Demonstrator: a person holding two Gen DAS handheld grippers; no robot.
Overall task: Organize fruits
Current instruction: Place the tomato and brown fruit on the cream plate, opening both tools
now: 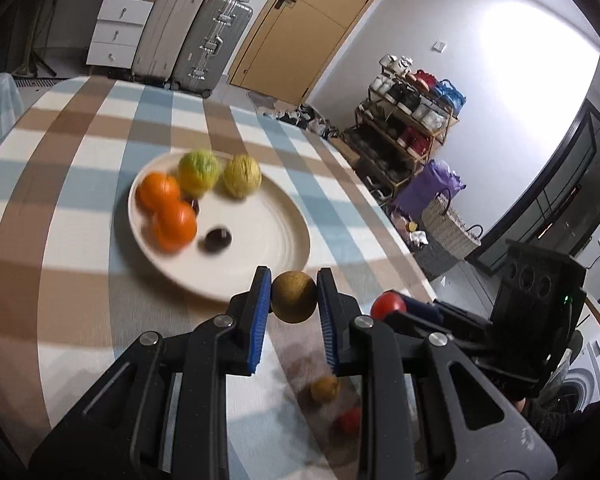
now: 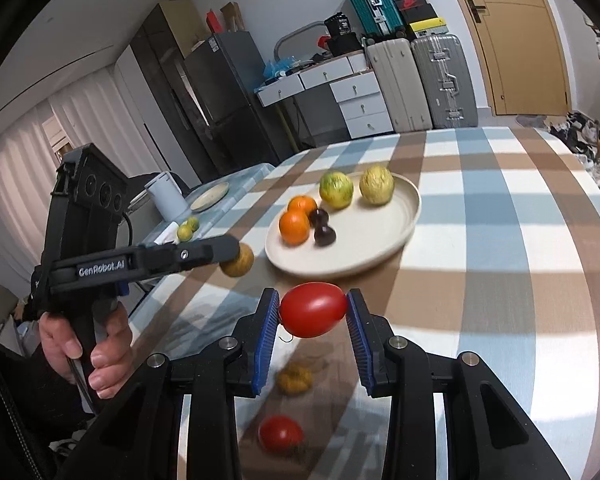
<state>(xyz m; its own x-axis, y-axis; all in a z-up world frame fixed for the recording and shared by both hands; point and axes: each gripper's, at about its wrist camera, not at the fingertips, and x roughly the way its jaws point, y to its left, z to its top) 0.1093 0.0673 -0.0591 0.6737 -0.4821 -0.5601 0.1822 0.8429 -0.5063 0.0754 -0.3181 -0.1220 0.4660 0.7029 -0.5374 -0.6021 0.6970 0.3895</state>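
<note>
My left gripper (image 1: 293, 298) is shut on a brown-yellow round fruit (image 1: 293, 297), held above the table just short of the white plate's (image 1: 260, 264) near rim. My right gripper (image 2: 313, 312) is shut on a red tomato (image 2: 313, 309), also held in the air before the plate (image 2: 384, 236). On the plate lie two oranges (image 1: 168, 210), two yellow-green fruits (image 1: 220, 174) and two dark small fruits (image 1: 217, 239). A small brown fruit (image 2: 295, 378) and a second tomato (image 2: 281, 434) lie on the tablecloth below the right gripper.
The checked tablecloth (image 2: 500, 260) covers the table. A side table at the left holds a grey cup (image 2: 167, 196), a small plate (image 2: 210, 196) and two small green fruits (image 2: 189, 229). Suitcases (image 2: 420, 84) and drawers stand behind.
</note>
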